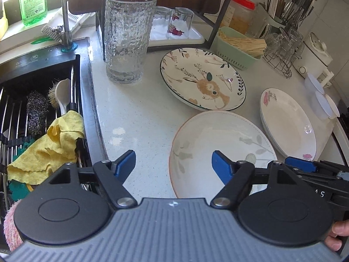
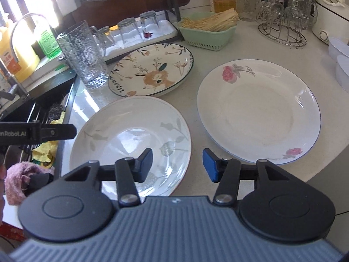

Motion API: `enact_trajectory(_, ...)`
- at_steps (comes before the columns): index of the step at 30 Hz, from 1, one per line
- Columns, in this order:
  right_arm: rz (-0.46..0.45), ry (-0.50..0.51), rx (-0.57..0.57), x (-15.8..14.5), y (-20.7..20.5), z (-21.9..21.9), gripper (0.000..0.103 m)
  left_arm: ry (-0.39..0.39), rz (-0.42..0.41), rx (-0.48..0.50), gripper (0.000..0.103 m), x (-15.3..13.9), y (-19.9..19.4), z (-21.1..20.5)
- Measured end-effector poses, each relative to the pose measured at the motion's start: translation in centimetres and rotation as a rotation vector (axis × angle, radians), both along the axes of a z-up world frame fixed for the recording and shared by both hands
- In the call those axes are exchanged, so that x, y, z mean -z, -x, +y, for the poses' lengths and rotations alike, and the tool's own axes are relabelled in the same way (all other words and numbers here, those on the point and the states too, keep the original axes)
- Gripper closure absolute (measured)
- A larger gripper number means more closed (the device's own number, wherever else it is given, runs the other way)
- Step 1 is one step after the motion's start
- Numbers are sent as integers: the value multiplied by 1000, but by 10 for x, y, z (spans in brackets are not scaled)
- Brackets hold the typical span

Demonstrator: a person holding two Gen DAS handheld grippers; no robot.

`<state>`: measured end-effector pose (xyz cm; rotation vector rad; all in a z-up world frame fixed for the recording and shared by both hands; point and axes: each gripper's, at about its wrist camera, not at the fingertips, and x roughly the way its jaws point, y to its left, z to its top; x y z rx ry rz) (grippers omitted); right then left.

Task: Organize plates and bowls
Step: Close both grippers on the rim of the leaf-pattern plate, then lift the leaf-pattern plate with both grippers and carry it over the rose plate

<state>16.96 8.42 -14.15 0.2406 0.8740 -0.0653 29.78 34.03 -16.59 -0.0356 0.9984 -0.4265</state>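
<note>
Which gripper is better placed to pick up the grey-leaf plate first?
Right, probably: the open right gripper straddles the grey-leaf plate at its near rim, while the left gripper sits mostly over bare counter beside it.

A round cream plate with a dark green rim (image 2: 150,69) carries a tan deer and sprigs. The white plate with pink roses (image 2: 259,111) is blue-edged; the white plate with grey-green leaves (image 2: 130,139) is rimmed reddish

plates (image 2: 259,111): glazed ceramic, glossy, smooth
tall glass (image 1: 128,37): clear glass, pebbled texture
counter (image 1: 139,113): speckled stone-look, polished
cloth (image 1: 50,150): yellow fabric, matt, crumpled
scourer (image 1: 37,107): steel wool, rough
basket (image 2: 207,35): green plastic
gripper pads (image 2: 145,163): blue, matt
</note>
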Motion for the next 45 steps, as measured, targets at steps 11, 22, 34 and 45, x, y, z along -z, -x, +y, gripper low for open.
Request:
enact_trajectory(11,45,-69,100,21,-15,-9,74,-5,81,99,59,31,-32,-13)
enact_trajectory(22,43,-118,68,28,-28,-4,76,0,107,137,67,40,-37,-30)
enact_trajectory(34,55,-242,68,30,-26,-14,76,74,150,113,66,41,-48,-22)
enact_trajectory(45,26,-276,61,8,-21,-24,76,208,183,60,66,16,-50,-9)
